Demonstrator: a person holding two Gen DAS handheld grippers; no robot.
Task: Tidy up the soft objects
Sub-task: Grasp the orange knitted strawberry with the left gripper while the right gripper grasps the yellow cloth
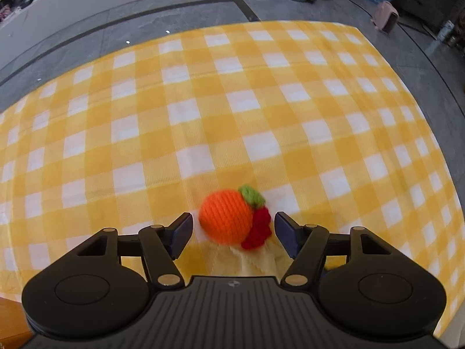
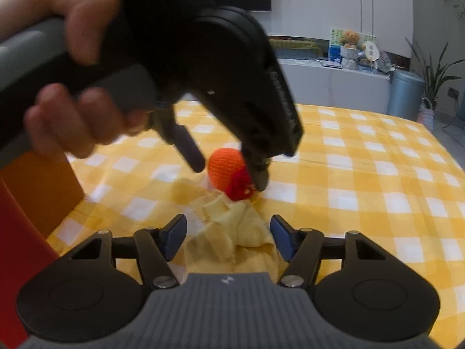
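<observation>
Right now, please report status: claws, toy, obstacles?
Both claws open, left claw straddling crochet orange. Right claw over yellow cloth. Nothing blocking.

Grey tiled floor (image 1: 87,37), white wall (image 2: 334,0), grey bin (image 2: 405,94), potted plant (image 2: 436,75).

An orange crocheted ball (image 1: 225,218) with green leaf and red trim lies on yellow-and-white checked cloth (image 1: 232,101).

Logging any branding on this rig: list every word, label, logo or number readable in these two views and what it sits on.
No text reads clearly.
Left gripper, side of its body: a line of raised lettering, too blurred to read.
Left gripper's top plate, left wrist view: a small round emblem, no letters.
Right gripper, top plate: a small emblem, no letters.
Packages on the far counter: print too small to read.
</observation>
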